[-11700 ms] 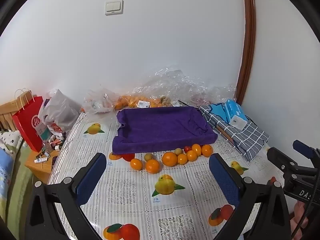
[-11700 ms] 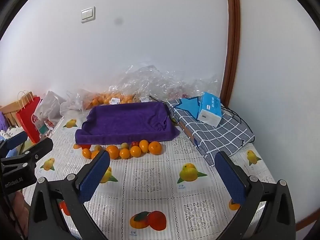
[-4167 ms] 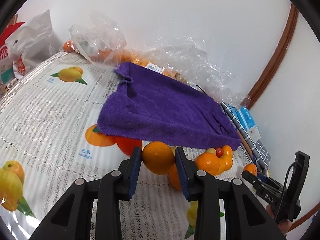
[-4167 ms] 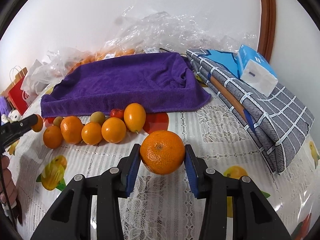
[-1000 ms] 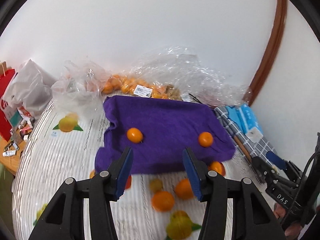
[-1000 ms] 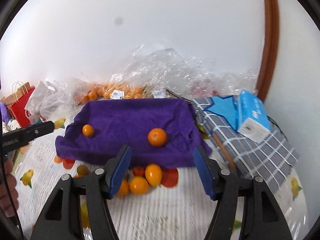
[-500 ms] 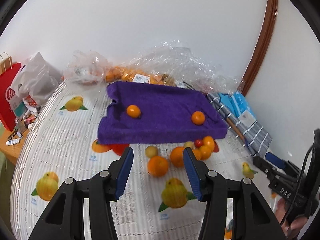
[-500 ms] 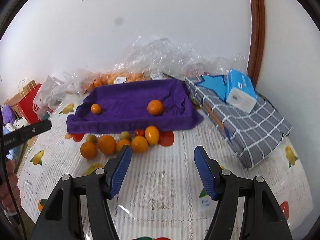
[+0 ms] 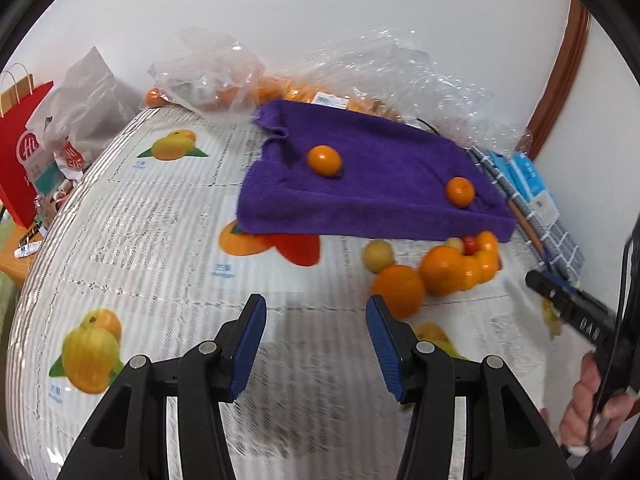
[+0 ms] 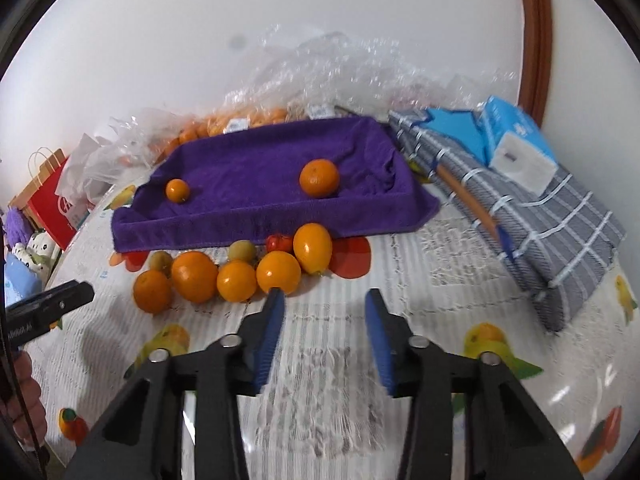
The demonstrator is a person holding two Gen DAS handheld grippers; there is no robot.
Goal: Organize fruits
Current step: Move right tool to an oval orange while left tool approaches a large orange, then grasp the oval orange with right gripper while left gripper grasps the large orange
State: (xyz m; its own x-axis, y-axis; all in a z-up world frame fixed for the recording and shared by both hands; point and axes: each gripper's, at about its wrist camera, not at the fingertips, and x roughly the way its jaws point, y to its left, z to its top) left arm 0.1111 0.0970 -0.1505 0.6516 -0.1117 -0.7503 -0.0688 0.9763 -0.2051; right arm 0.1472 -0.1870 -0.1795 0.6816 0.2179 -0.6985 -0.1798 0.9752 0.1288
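A purple towel tray (image 10: 248, 216) (image 9: 360, 216) holds a small orange (image 10: 177, 191) (image 9: 325, 161) at its left and a bigger orange (image 10: 319, 178) (image 9: 460, 191) at its right. A row of several oranges (image 10: 195, 277) (image 9: 398, 290), two greenish fruits and a red tomato (image 10: 279, 242) lies on the table in front of it. My left gripper (image 9: 314, 314) is open and empty, low over the table, its right finger beside the nearest orange. My right gripper (image 10: 322, 304) is open and empty, its left finger just in front of an orange (image 10: 278, 272).
Clear plastic bags with more oranges (image 10: 240, 120) lie behind the tray. A folded grey checked cloth (image 10: 540, 216) with a blue tissue box (image 10: 516, 140) sits at the right. A red paper bag (image 9: 20, 152) and white bags stand at the left edge. The tablecloth has printed fruit pictures.
Both grippers have come down and forward toward the row of fruit in front of the tray. Both stay open and empty. The two oranges on the towel have not moved.
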